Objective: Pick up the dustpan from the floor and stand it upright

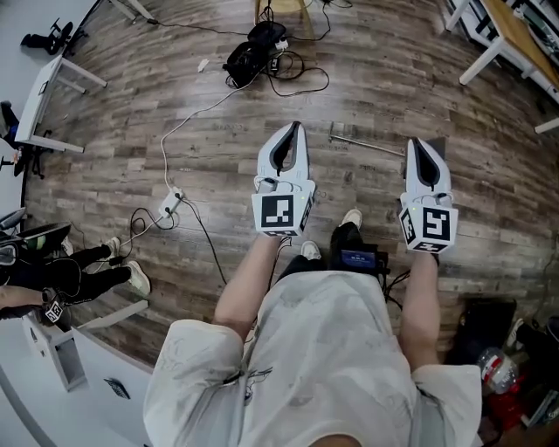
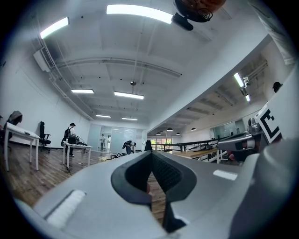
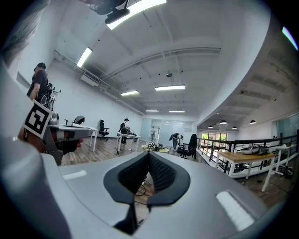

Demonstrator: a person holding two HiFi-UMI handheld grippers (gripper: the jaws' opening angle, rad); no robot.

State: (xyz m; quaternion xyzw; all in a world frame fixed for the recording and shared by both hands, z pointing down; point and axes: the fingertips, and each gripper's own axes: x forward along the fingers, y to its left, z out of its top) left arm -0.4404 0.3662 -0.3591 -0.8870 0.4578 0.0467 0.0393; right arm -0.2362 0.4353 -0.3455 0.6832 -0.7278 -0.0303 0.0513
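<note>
Closest in, from the head view: white shirt, two bare forearms stretched forward, a small dark device (image 1: 358,259) with a lit screen at the waist. Just beyond, left gripper (image 1: 295,127) and right gripper (image 1: 412,142) held side by side and apart, both pointing away over the wood floor (image 1: 218,140), marker cubes facing the camera. Both clenched on nothing: in each gripper view, dark ribbed pads meeting at the tips, only floor showing through the gap behind them. Just ahead, dustpan (image 1: 367,144) lying flat on the planks, between the two tips and nearer the right one: thin pale metal handle set slantwise, running to a grey end mostly covered by the right gripper, so shape of the pan not clear. Off to the left, white power strip (image 1: 171,202) with its cable trailing; farther on, black tangle of cables (image 1: 253,54); at the left edge, a seated person's legs (image 1: 87,266). Dustpan and power strip seen from the head view only. Gripper views looking level across the room instead: ceiling light strips (image 2: 139,12), white desks (image 3: 126,136), people standing far off, a railing and a wooden table (image 3: 252,156) to the right. Left gripper view catching the right gripper's cube at its right edge; right gripper view catching the left one's at its left edge.
</note>
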